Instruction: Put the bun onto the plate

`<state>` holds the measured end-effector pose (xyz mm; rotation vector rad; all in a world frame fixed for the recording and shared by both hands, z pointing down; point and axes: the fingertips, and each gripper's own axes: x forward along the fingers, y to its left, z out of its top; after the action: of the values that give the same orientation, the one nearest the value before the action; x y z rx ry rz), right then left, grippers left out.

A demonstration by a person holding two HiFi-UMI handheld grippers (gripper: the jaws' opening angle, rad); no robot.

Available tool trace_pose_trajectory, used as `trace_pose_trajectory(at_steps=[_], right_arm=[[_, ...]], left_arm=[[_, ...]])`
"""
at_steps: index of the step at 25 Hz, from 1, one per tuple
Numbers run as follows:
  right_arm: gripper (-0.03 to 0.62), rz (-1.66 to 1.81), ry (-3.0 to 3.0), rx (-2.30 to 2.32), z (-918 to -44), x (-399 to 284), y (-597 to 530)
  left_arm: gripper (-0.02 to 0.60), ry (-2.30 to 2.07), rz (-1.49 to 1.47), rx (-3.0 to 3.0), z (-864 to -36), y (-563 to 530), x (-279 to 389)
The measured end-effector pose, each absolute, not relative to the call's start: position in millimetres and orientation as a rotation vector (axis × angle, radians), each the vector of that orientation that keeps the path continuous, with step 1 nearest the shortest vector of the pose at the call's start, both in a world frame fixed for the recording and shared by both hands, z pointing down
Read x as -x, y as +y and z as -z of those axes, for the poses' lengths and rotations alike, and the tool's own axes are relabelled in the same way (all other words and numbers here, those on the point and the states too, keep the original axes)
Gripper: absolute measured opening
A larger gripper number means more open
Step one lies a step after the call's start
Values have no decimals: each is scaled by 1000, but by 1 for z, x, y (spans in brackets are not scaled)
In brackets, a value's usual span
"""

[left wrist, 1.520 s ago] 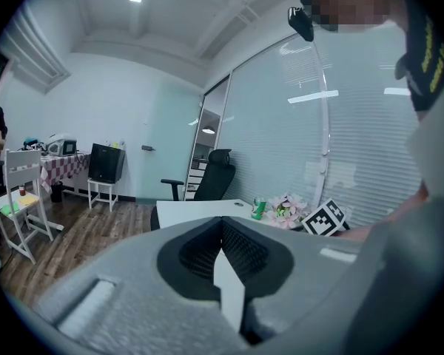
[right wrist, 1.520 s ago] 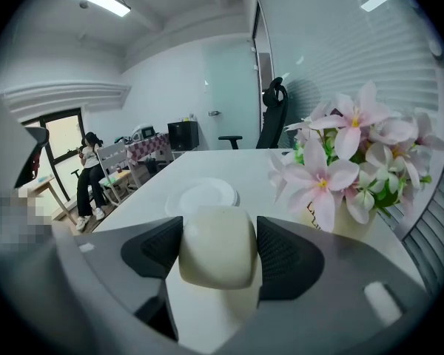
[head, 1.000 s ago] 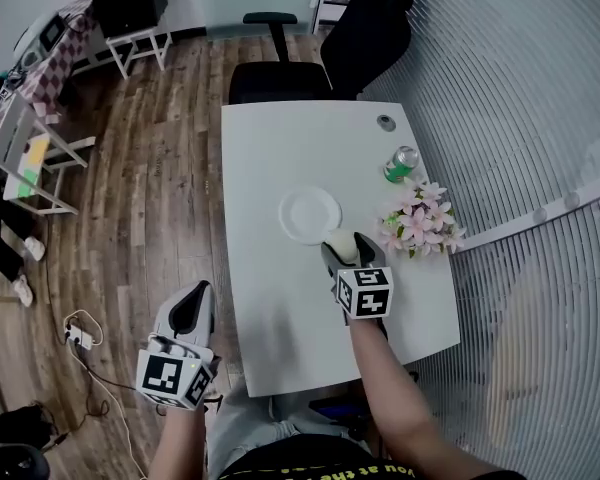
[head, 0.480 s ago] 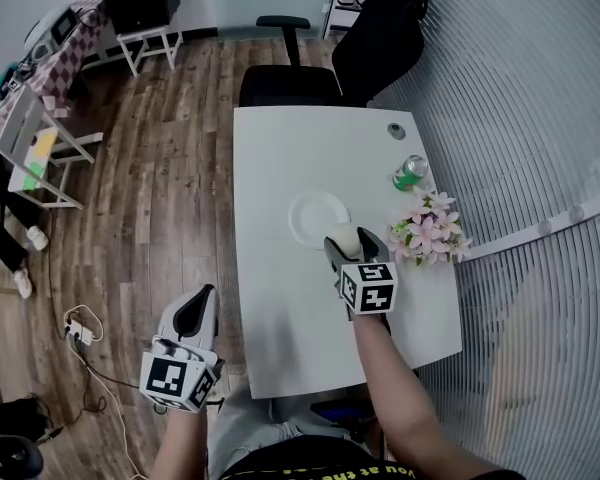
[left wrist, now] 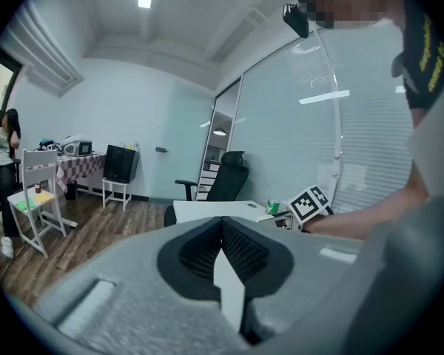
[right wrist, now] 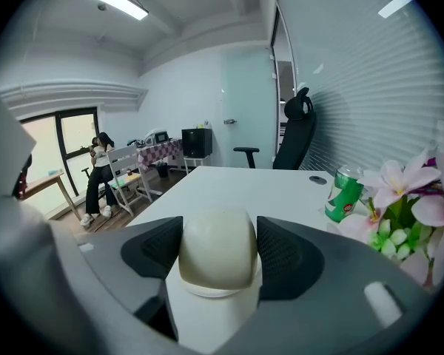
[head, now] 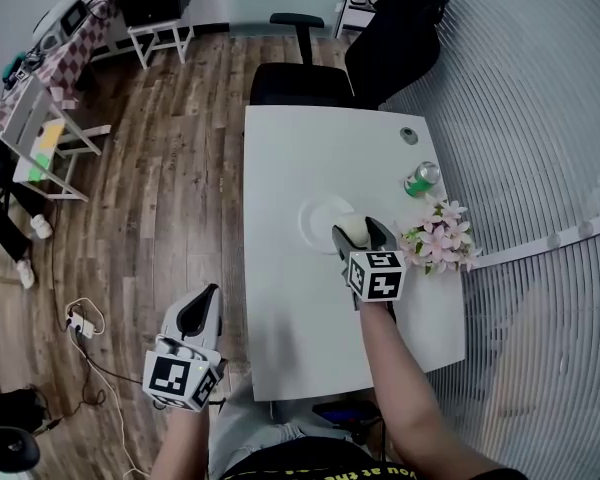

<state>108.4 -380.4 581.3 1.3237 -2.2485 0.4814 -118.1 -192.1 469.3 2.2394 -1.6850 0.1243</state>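
A pale, smooth bun sits between the pads of my right gripper, which is shut on it. In the head view the bun hangs over the near right edge of the white plate in the middle of the white table. My left gripper stays off the table's near left corner, above the wooden floor. Its jaws are shut with nothing between them.
A green can and a bunch of pink flowers stand along the table's right side, close to my right gripper. A black office chair stands at the far end. A cable grommet lies at the far right.
My right gripper has carried the bun away from me, from just short of the plate to over its near right edge. The left gripper has kept its place.
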Motion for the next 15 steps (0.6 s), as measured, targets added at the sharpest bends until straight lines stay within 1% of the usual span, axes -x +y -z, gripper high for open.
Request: trace_pose_trajectory(at_steps=[15], right_arm=[[322, -488, -2223, -1251, -616, -91, -403]], left_arm=[[3, -1694, -157, -2203, -480, -200, 123]])
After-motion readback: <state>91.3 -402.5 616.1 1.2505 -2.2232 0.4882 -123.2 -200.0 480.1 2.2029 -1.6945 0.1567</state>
